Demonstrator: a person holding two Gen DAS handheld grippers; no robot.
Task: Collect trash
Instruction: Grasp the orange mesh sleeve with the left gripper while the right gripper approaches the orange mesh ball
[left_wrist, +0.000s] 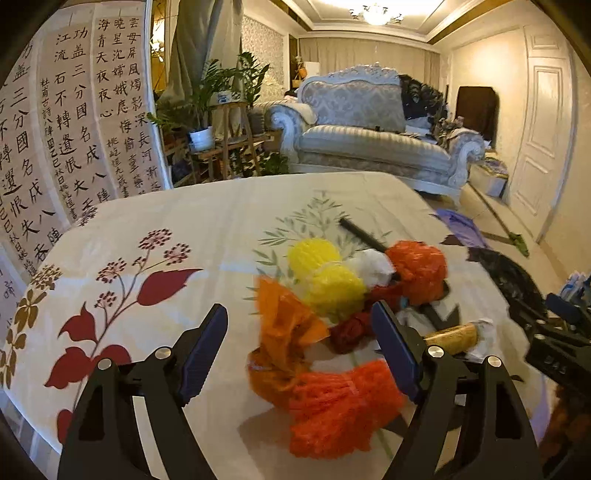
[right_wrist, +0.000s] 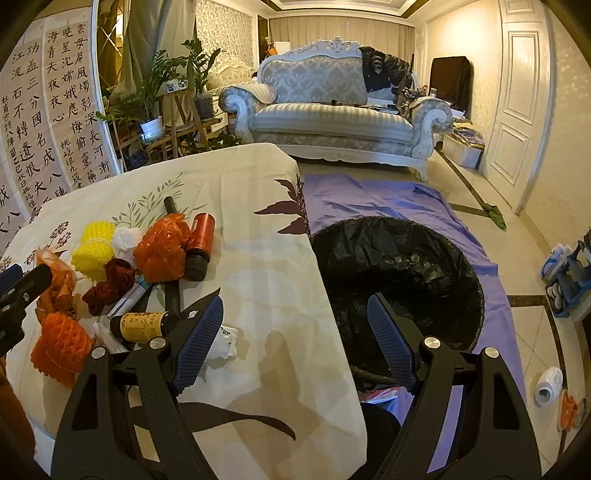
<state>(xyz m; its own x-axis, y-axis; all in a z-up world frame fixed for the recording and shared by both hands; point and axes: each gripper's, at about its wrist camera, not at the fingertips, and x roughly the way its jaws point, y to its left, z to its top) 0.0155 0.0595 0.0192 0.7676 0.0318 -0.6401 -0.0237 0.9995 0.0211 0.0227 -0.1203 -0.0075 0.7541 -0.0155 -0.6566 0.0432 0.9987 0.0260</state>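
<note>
Table: a table with a floral cloth; the trash lies in one pile on it.
Trash pile: yellow foam net, orange plastic bag, orange foam net, dark red cloth knot, white paper, all touching or overlapping.
Bottles: a red bottle lies beside a second orange bag; a yellow-label bottle lies near the table's front part, just beside a crumpled white paper.
Black rod: a black rod lies under the pile.
Bin: a bin with black liner stands on the floor on a purple sheet, just beside the table edge.
Left gripper: jaws spread, nothing pinched; the orange plastic bag and the orange net lie between and below the fingers.
Right gripper: jaws spread and empty, over the table edge, with the bin behind its right finger.
</note>
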